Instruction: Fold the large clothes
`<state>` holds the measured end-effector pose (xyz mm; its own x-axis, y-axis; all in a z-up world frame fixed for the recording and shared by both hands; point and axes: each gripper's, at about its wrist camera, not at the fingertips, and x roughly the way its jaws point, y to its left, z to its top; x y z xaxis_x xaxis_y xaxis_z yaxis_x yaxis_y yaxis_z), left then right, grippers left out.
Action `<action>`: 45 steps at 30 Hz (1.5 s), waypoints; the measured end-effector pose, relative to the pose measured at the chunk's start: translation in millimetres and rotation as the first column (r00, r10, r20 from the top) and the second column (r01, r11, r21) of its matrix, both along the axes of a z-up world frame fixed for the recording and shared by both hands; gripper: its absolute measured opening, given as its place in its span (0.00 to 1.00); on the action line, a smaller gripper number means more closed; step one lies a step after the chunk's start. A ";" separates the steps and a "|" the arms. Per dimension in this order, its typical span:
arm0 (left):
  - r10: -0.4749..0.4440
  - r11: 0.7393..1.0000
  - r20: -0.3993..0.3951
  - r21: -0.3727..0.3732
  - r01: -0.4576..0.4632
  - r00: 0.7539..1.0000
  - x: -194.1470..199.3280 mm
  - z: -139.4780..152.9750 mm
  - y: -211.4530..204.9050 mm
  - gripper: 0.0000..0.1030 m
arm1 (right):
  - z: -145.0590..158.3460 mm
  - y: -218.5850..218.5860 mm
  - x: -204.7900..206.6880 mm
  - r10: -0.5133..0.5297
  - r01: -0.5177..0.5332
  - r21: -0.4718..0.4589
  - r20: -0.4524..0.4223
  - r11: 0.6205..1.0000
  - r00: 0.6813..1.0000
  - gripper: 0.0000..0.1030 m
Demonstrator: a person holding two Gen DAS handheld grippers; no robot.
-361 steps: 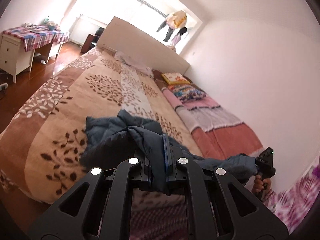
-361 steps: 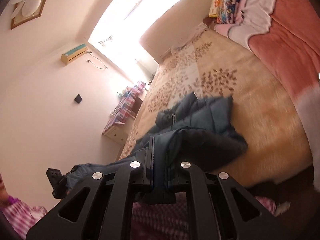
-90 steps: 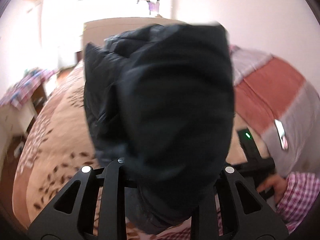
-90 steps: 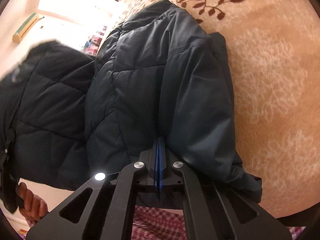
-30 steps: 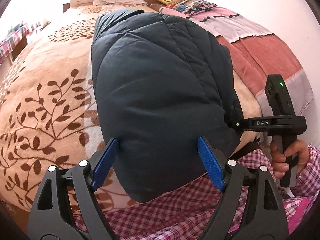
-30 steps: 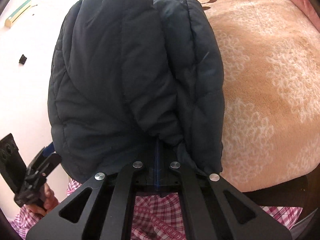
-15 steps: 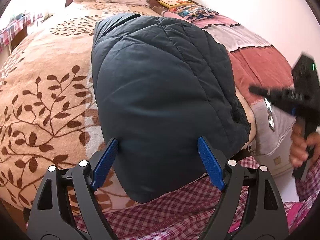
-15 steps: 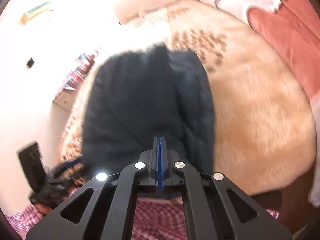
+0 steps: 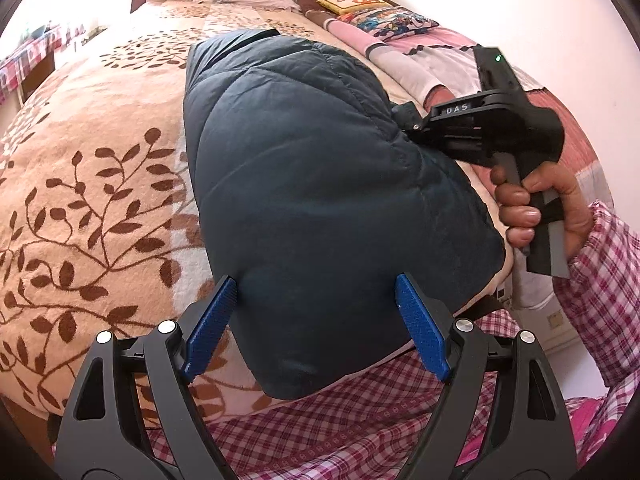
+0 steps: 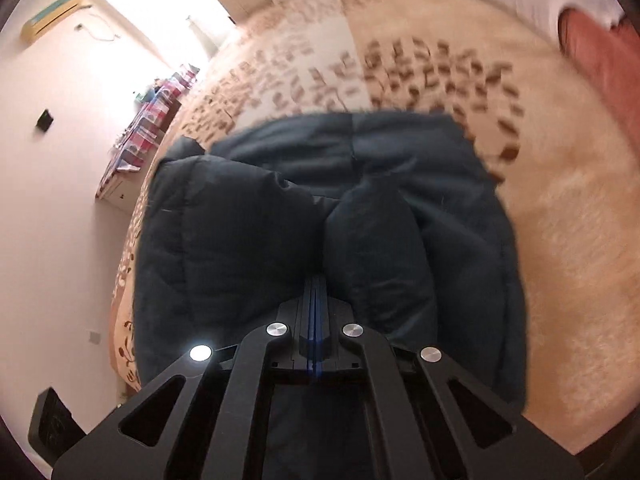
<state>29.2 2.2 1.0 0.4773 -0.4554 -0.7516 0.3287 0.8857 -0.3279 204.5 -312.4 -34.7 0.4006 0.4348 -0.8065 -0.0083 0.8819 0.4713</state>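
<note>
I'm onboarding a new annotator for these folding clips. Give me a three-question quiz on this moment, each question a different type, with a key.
1. True or false: the left gripper has its blue pads clamped on the dark blue puffer jacket.
2. Multiple choice: the jacket lies on (A) a leaf-patterned blanket, (B) a wooden floor, (C) a desk.
3. Fill in: the right gripper has its jaws ____.

Key
1. False: the pads stand wide apart on either side of the bundle, not pressing it.
2. A.
3. Shut, with no cloth visibly between them.

Bed [image 9: 100,152] with leaf-print blanket, folded dark jacket [image 9: 320,184] on it
</note>
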 end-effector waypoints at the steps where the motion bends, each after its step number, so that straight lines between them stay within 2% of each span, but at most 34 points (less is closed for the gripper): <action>1: -0.001 1.000 0.000 0.000 0.001 1.000 0.5 -0.1 -0.1 0.77 | -1.6 -2.4 0.1 -0.001 0.001 0.014 -0.006 1.000 1.000 0.00; 7: -0.001 1.000 -0.004 0.013 0.001 1.000 0.8 0.0 -2.2 0.77 | -7.8 -12.9 -5.9 -0.018 0.021 0.089 -0.025 0.996 1.000 0.00; 26: 0.002 0.999 -0.007 0.041 -0.001 1.000 -1.0 5.5 -4.6 0.77 | -1.3 -11.9 -13.7 -0.018 0.018 0.049 -0.005 0.999 1.000 0.00; 32: 0.002 0.999 0.002 0.037 -0.002 1.000 -2.6 10.5 -5.0 0.77 | 10.3 -18.1 -22.7 -0.023 0.023 0.079 0.001 0.997 1.000 0.00; 34: 0.010 1.000 0.002 0.028 -0.010 1.000 -0.7 13.0 -2.5 0.77 | 20.4 -23.4 -31.4 -0.028 0.026 0.097 0.023 0.995 0.999 0.06; 35: 0.016 1.000 0.002 0.021 -0.016 1.000 -0.1 14.4 -0.7 0.77 | 26.0 -26.1 -35.8 -0.031 0.027 0.102 0.038 0.994 0.999 0.12; 36: 0.022 1.000 0.001 0.015 -0.022 1.000 0.4 15.4 1.2 0.77 | 32.5 -30.7 -41.4 -0.037 0.031 0.106 0.058 0.994 0.998 0.24; 37: 0.033 0.999 -0.006 -0.001 -0.033 0.999 2.4 16.5 4.8 0.77 | 39.8 -36.9 -48.0 -0.051 0.043 0.106 0.080 0.993 0.995 0.32; 38: 0.042 0.999 -0.013 -0.015 -0.042 0.999 3.3 16.8 7.2 0.78 | 44.8 -42.5 -53.4 -0.068 0.058 0.105 0.097 0.993 0.993 0.51; 39: 0.054 0.998 -0.021 -0.029 -0.055 0.998 5.5 16.9 10.3 0.79 | 49.7 -49.3 -59.8 -0.089 0.077 0.102 0.114 0.992 0.990 0.65; 42: 0.100 0.990 -0.061 -0.092 -0.105 0.993 14.3 14.6 21.2 0.79 | 54.7 -65.2 -74.7 -0.109 0.095 0.112 0.130 0.989 0.985 0.80; 45: 0.128 0.977 -0.115 -0.159 -0.145 0.985 25.1 10.1 28.9 0.82 | 43.8 -75.9 -83.6 -0.106 0.094 0.135 0.087 0.986 0.990 0.83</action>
